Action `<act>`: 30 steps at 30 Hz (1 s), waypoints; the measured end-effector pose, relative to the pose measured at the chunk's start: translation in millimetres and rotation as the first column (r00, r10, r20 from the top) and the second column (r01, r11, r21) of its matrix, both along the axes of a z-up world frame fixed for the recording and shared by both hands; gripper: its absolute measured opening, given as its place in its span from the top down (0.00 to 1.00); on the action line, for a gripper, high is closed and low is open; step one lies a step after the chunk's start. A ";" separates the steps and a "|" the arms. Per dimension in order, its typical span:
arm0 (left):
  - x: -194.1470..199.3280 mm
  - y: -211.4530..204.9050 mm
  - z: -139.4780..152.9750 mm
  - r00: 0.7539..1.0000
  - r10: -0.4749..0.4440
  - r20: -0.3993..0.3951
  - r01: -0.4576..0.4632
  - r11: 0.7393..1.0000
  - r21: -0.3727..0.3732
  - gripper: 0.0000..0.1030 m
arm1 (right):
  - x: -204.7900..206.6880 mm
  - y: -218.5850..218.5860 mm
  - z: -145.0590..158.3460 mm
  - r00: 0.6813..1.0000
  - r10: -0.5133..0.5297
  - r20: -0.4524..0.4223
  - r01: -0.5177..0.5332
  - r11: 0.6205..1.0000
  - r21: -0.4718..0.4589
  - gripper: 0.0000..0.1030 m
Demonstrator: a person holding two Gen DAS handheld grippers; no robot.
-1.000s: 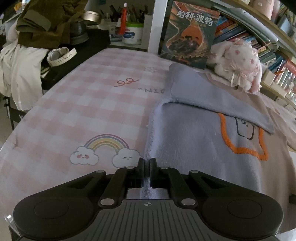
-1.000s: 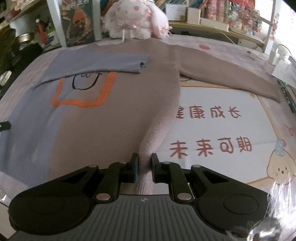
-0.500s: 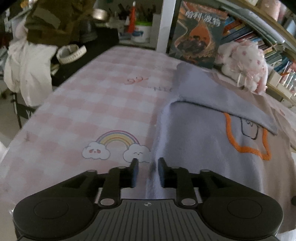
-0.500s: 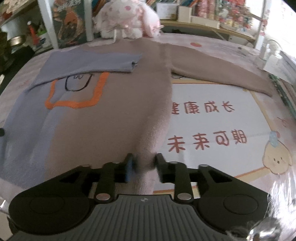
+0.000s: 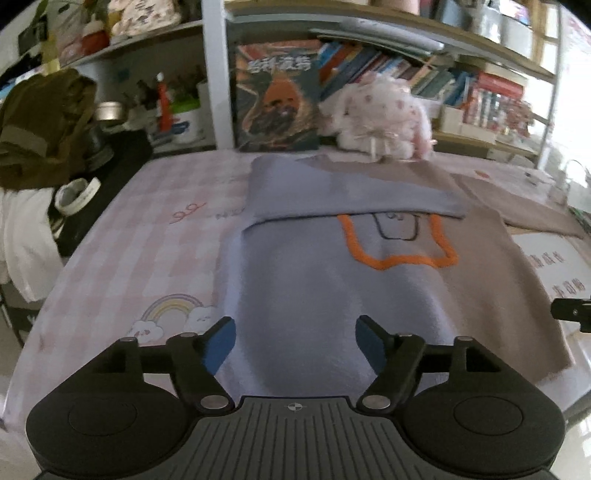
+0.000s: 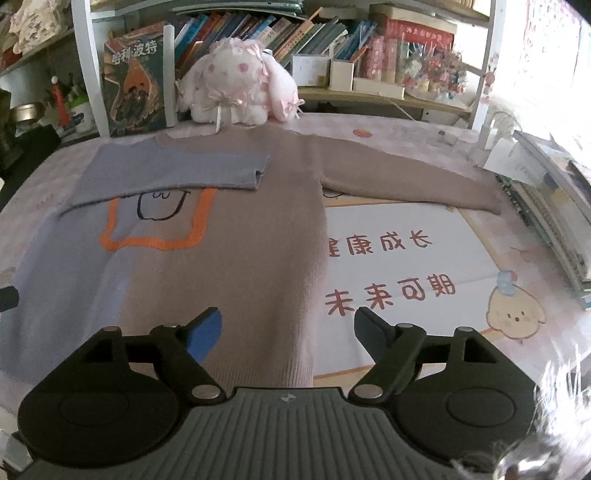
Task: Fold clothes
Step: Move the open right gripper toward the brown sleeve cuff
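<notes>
Pink checked tablecloth point(image 5: 147, 243) (bookshelves point(image 6: 332, 33) behind)

— Where's the sweater point(image 6: 236, 258)?
— Flat on the table point(image 6: 424, 258), just before the plush rabbit point(image 6: 236, 81). One sleeve point(image 6: 177, 173) lies folded across its chest; the other sleeve point(image 6: 406, 181) stretches right.

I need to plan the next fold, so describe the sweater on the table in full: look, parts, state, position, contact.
The sweater is a soft knit, lavender on one half and taupe on the other, with an orange outline and a black line drawing on the chest. It lies flat on the printed table cover, neckline toward the plush rabbit. The lavender sleeve is folded across the chest; the taupe sleeve is stretched out sideways. Both grippers' jaws are opening above the hem, touching nothing.
</notes>
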State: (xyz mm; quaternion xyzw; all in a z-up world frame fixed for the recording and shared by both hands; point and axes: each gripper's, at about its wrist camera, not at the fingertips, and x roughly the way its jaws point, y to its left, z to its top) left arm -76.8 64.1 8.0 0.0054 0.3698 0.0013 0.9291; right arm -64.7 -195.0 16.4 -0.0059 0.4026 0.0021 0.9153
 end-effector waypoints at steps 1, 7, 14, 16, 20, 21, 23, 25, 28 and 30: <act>-0.7 -0.5 -1.1 1.000 -0.007 -0.003 0.007 1.000 -0.004 0.25 | -2.7 1.0 0.1 1.000 -0.002 0.001 0.002 1.000 -0.007 0.22; 1.4 -4.8 -9.2 0.998 -0.049 -0.039 0.048 0.998 -0.044 0.24 | -19.0 -0.3 -1.3 1.000 -0.025 -0.012 0.024 0.999 -0.045 0.20; 6.1 -20.8 -9.6 0.991 -0.129 -0.026 0.127 0.990 -0.065 0.20 | -32.1 -19.2 4.1 0.993 -0.115 0.005 0.115 0.992 -0.060 0.18; 8.3 -25.1 -9.6 0.990 -0.140 -0.025 0.138 0.988 -0.067 0.20 | -32.4 -22.9 4.3 0.992 -0.125 0.007 0.125 0.990 -0.061 0.18; 12.4 -34.1 -9.9 0.989 -0.145 -0.025 0.143 0.987 -0.069 0.20 | -31.3 -28.6 3.7 0.992 -0.124 0.008 0.124 0.990 -0.068 0.18; 13.7 -37.0 -10.2 0.989 -0.144 -0.027 0.142 0.988 -0.067 0.20 | -30.6 -30.7 3.5 0.992 -0.123 0.009 0.123 0.990 -0.069 0.18; 16.5 -43.6 -10.9 0.990 -0.141 -0.031 0.139 0.988 -0.063 0.20 | -27.9 -37.0 2.1 0.992 -0.125 0.007 0.125 0.990 -0.066 0.18; 20.1 -51.6 -11.3 0.990 -0.133 -0.036 0.130 0.990 -0.058 0.20 | -24.1 -45.2 0.4 0.992 -0.128 0.003 0.128 0.990 -0.060 0.18; 26.9 -65.8 -12.5 0.993 -0.112 -0.046 0.110 0.993 -0.046 0.20 | -15.3 -61.6 -3.3 0.992 -0.127 -0.002 0.127 0.991 -0.045 0.18; 33.1 -78.9 -13.9 0.994 -0.091 -0.055 0.089 0.995 -0.038 0.20 | -6.3 -75.7 -6.2 0.993 -0.116 -0.001 0.116 0.993 -0.037 0.18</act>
